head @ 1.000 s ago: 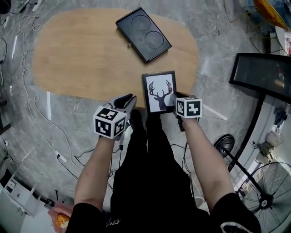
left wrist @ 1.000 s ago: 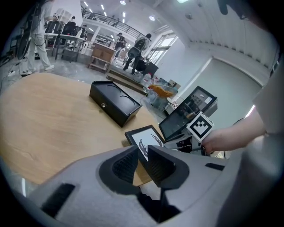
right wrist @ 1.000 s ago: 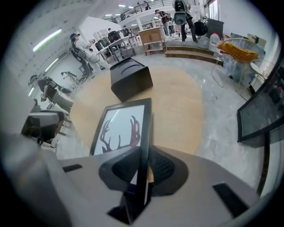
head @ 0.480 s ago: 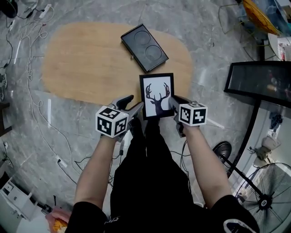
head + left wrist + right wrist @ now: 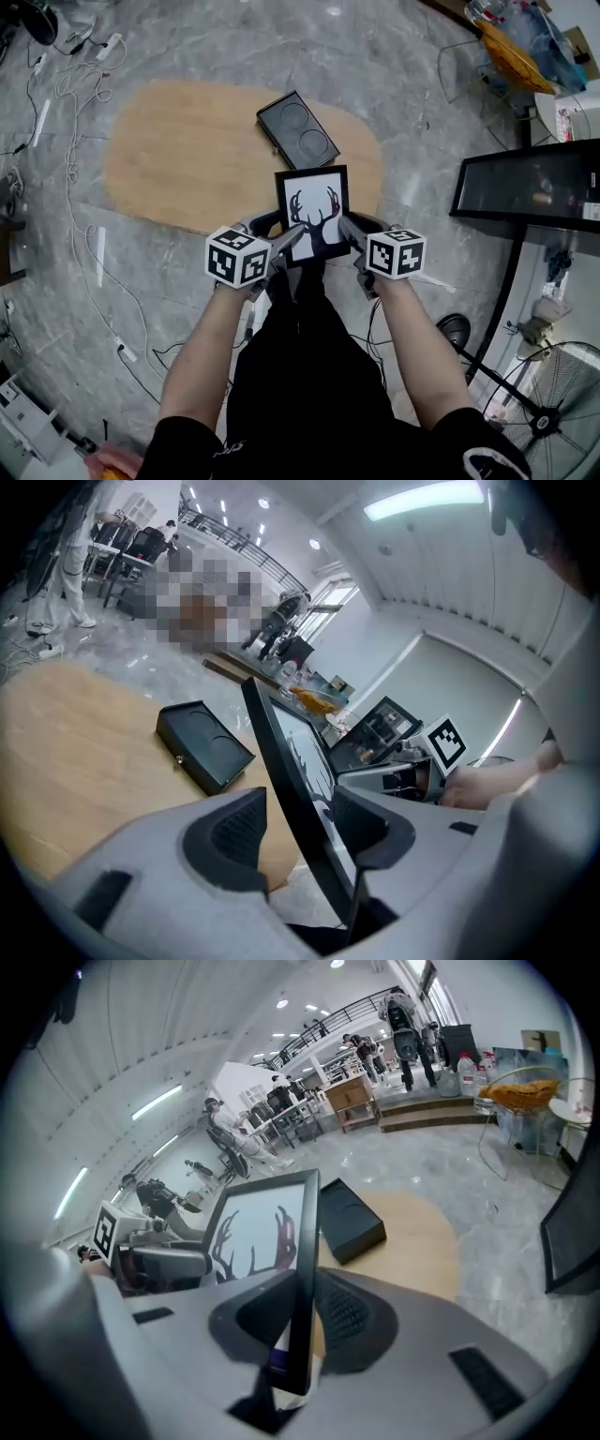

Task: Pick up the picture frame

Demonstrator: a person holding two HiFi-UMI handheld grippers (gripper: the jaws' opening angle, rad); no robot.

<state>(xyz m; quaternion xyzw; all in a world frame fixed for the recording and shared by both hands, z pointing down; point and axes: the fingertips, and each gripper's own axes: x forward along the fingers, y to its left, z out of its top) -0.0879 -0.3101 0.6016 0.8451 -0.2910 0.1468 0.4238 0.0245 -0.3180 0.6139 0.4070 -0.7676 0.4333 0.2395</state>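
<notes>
The frame (image 5: 312,216) hung in the air over the surface's (image 5: 187,159) near edge. The right tongs (image 5: 347,228) clamped its right edge. The left tongs (image 5: 278,232) had just been opening, with the frame loose between them. A slow, steady lift seemed advisable.

In the head view the right hand-held gripper (image 5: 349,227) covers the lower right corner of the picture frame (image 5: 312,211), and the frame hides a stretch of the bench's (image 5: 187,159) near edge. In the right gripper view the frame's edge hides part of the black case's (image 5: 354,1211) left side. The standing fan (image 5: 561,405) runs off the head view's right and bottom edges. The distant people (image 5: 408,1030) in the right gripper view are too small to make out.
</notes>
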